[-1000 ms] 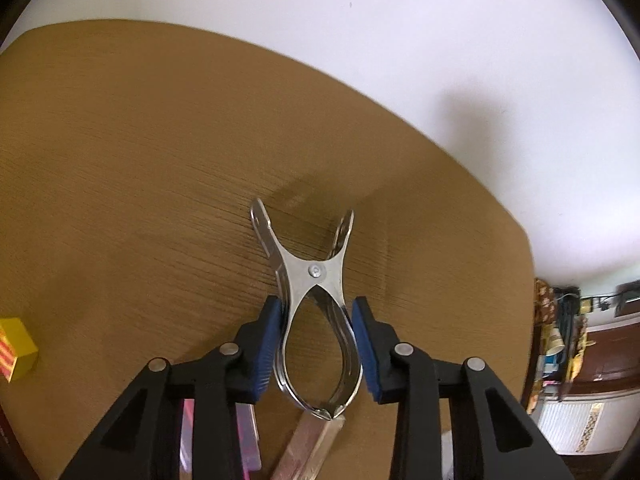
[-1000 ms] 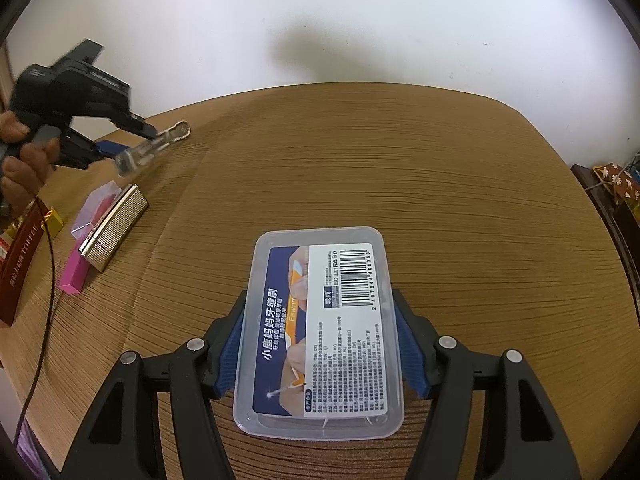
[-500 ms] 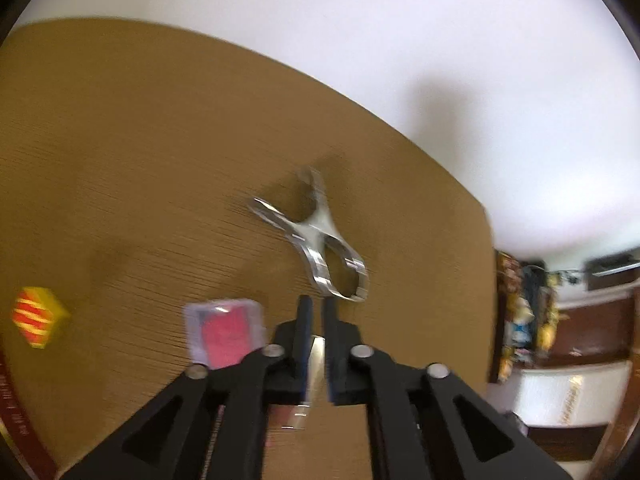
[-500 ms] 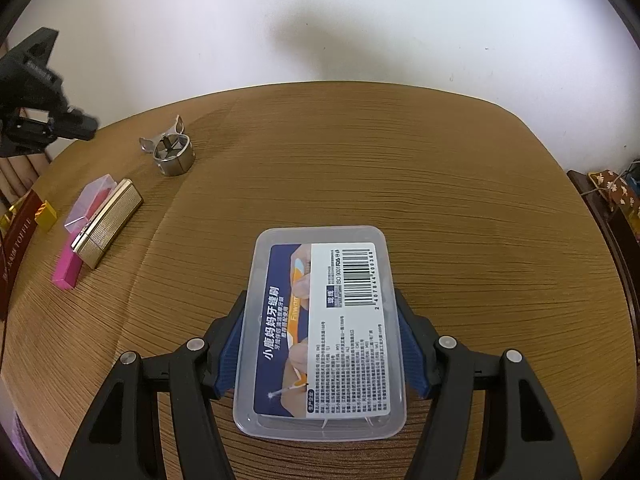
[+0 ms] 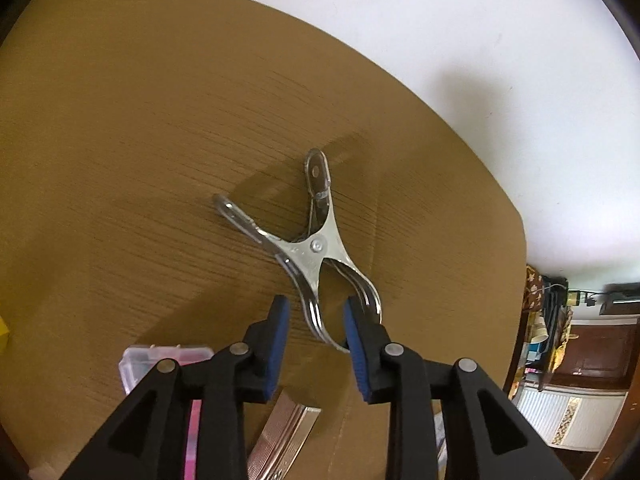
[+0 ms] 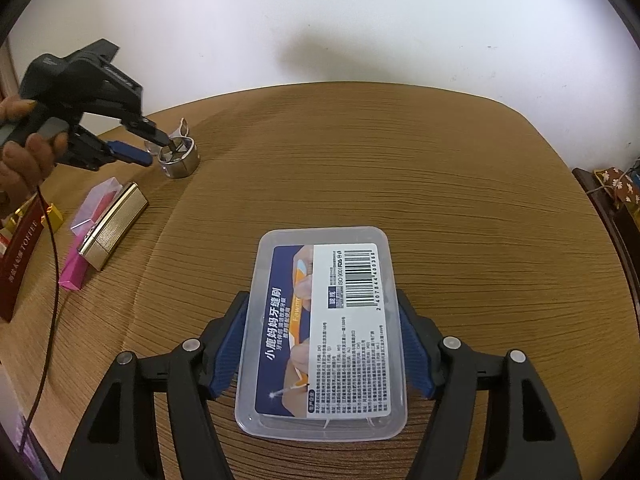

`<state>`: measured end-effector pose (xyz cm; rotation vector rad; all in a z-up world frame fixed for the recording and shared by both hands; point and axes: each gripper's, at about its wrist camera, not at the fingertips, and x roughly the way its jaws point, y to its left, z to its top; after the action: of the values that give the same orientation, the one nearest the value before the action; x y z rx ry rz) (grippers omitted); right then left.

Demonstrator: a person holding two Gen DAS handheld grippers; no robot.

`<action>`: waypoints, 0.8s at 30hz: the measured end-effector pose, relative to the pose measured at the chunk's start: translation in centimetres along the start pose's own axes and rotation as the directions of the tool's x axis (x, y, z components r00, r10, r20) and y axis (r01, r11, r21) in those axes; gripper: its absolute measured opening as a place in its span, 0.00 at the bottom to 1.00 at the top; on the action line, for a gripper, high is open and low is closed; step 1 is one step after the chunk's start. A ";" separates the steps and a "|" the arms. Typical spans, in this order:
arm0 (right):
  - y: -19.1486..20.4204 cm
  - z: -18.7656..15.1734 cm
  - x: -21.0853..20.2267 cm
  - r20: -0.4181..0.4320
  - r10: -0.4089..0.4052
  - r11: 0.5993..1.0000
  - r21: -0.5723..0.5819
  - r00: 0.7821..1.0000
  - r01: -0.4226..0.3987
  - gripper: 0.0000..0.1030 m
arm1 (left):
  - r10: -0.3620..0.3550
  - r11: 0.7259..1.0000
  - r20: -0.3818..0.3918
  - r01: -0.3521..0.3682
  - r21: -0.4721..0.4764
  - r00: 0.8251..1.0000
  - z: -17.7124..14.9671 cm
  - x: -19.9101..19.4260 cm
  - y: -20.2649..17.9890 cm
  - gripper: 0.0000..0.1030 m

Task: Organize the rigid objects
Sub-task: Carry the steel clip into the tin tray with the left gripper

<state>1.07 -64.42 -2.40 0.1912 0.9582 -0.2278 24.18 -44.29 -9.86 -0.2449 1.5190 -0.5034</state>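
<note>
Left wrist view: left gripper point(image 5: 316, 330), jaws just reopening after releasing the metal clamp point(image 5: 310, 246), is straddling one loop arm, pads spread and apparently not pressing, clamp lying on the table point(image 5: 120, 140), seemingly for re-seating.

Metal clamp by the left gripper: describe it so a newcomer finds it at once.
On the brown table, look just past the left gripper. The metal clamp lies flat there: shiny, X-shaped, one rivet at its crossing. Its neighbours, a gold case and a pink box, are rectangular.

Shiny metal clamp point(image 5: 316, 248), clear plastic box point(image 6: 320, 332), wood-grain table point(image 6: 360, 152)
</note>
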 end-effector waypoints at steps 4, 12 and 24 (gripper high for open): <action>-0.2 0.0 -0.2 0.001 0.008 1.000 0.002 1.000 -0.008 0.66 | 0.052 0.998 0.018 -0.052 0.020 0.998 -0.3 1.2 -0.7 0.19; -0.5 0.0 -0.2 0.000 0.005 1.000 -0.001 1.000 -0.005 0.66 | 0.077 0.991 0.102 -0.087 0.099 0.992 -1.7 -0.2 -2.8 0.02; 0.8 -0.1 0.2 -0.005 -0.010 1.000 -0.011 1.000 0.010 0.66 | -0.013 0.998 0.188 0.001 0.063 0.982 -8.7 -11.9 2.6 0.02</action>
<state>1.33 -63.69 -2.59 0.1772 0.9655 -0.2310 16.27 -35.17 -0.92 -0.2418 1.3168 -0.5180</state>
